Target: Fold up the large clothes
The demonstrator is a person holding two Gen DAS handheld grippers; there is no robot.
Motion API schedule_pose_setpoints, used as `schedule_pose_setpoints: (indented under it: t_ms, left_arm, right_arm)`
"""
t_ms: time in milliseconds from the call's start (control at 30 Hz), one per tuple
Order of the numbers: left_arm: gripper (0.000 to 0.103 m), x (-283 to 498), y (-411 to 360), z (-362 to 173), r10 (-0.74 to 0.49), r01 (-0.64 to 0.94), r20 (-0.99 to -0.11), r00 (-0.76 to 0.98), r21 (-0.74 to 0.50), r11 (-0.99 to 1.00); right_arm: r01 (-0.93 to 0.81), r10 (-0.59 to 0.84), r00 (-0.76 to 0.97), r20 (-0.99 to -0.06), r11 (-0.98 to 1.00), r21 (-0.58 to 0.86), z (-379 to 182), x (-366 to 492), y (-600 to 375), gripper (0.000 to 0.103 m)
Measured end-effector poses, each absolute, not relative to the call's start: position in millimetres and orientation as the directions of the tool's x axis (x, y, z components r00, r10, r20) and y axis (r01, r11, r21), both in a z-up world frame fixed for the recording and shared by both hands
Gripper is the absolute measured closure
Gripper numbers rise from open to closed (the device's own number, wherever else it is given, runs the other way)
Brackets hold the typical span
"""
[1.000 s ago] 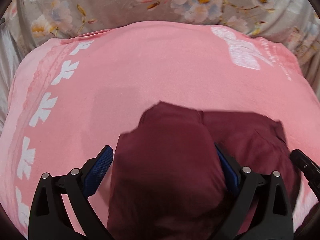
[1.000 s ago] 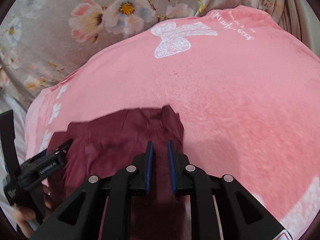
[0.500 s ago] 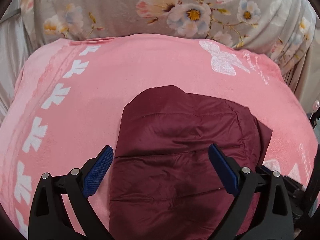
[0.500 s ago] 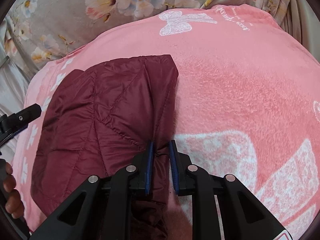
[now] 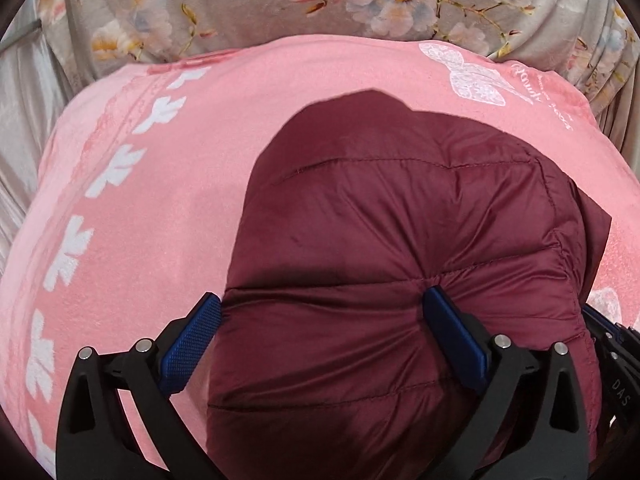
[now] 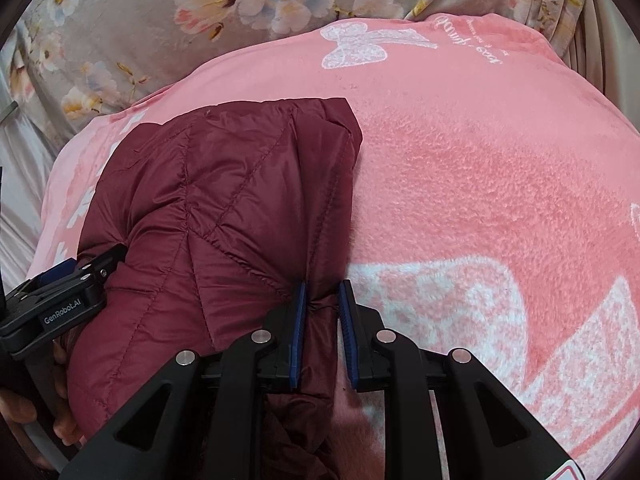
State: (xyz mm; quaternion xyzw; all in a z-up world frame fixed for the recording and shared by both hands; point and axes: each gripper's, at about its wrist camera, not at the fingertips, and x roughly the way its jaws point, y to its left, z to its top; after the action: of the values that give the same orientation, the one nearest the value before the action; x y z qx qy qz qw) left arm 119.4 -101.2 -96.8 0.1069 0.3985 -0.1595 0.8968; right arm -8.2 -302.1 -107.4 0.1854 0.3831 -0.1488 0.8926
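Observation:
A quilted maroon jacket (image 5: 400,220) lies folded in a puffy bundle on a pink blanket (image 5: 160,220). My left gripper (image 5: 322,320) spans the bundle's near end with its jaws wide. Both blue pads dig into the padding, and creases run out from them. In the right wrist view the jacket (image 6: 224,208) fills the left half. My right gripper (image 6: 322,304) is nearly closed, pinching the jacket's right edge strip between its pads. The left gripper (image 6: 60,300) shows at that view's left border, pushed into the jacket. The jacket's underside is hidden.
The pink blanket (image 6: 480,180) has white bow and leaf prints and spreads far to the right. Grey floral bedding (image 5: 280,8) lies behind it, with pale curtain folds at both sides. A person's hand (image 6: 24,412) holds the left gripper's handle.
The jacket, held up close to the cameras a second ago, has come down onto the blanket and spread out. Both grippers sank with it and kept their hold.

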Motion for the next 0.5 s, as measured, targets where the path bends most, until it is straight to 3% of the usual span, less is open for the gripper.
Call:
schedule_pose_setpoints:
  t_ms: [500]
  left_arm:
    - [0.005,115.7,-102.1,-102.5,-0.198,0.368,-0.727,0.658,0.081,0.926]
  right_arm:
    - [0.409,-0.133,0.685,-0.716,0.884,0.227,-112.1,-14.7,-296.0,0.084]
